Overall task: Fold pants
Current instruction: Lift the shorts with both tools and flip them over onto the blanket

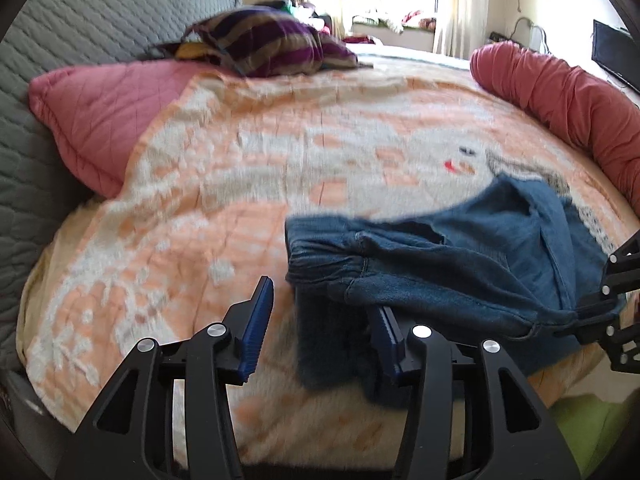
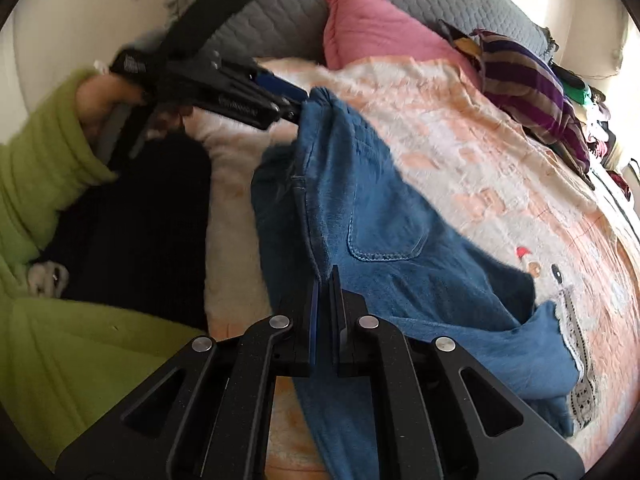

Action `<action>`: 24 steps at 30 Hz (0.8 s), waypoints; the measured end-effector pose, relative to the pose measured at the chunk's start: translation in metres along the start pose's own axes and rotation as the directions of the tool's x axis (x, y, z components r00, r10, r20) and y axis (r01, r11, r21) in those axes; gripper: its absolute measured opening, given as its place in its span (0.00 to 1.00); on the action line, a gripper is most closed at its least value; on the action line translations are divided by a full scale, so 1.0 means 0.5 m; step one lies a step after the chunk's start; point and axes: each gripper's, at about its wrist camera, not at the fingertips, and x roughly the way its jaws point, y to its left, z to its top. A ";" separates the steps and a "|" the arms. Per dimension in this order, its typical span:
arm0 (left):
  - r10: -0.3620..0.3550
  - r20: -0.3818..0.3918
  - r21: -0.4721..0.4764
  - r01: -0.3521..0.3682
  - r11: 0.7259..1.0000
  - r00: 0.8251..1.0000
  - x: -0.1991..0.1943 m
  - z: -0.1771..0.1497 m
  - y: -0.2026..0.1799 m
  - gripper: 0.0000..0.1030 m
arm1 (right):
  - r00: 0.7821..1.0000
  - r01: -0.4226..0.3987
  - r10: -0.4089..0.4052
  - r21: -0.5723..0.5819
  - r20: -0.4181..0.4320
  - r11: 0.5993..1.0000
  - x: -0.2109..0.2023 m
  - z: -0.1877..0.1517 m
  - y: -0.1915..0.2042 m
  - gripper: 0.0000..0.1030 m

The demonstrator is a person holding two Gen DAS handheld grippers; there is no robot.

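Blue denim pants lie bunched on the peach-and-white blanket, waistband toward the left. My left gripper is open; its right finger is under the pants' edge, its left finger is bare. In the right wrist view the left gripper touches the waistband corner of the pants. My right gripper is shut on a fold of the pants and shows at the right edge of the left wrist view.
A pink pillow and a striped purple cloth lie at the head of the bed. A red bolster lines the right side. A grey quilted headboard stands behind. My green sleeve is at left.
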 end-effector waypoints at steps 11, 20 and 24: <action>-0.007 -0.012 -0.161 0.005 0.987 1.000 -0.046 -0.048 0.075 0.48 | 1.000 -0.004 0.004 -0.002 0.005 1.000 -0.002 -0.021 0.015 0.01; -0.301 -0.015 -0.434 0.265 0.861 0.953 0.044 -0.013 0.110 0.57 | 0.999 -0.025 0.024 0.023 0.024 0.999 -0.006 -0.028 0.011 0.07; -0.293 0.005 -0.433 0.266 0.861 0.956 0.047 -0.012 0.094 0.12 | 0.999 -0.022 0.021 0.032 0.042 0.999 -0.013 -0.029 0.011 0.07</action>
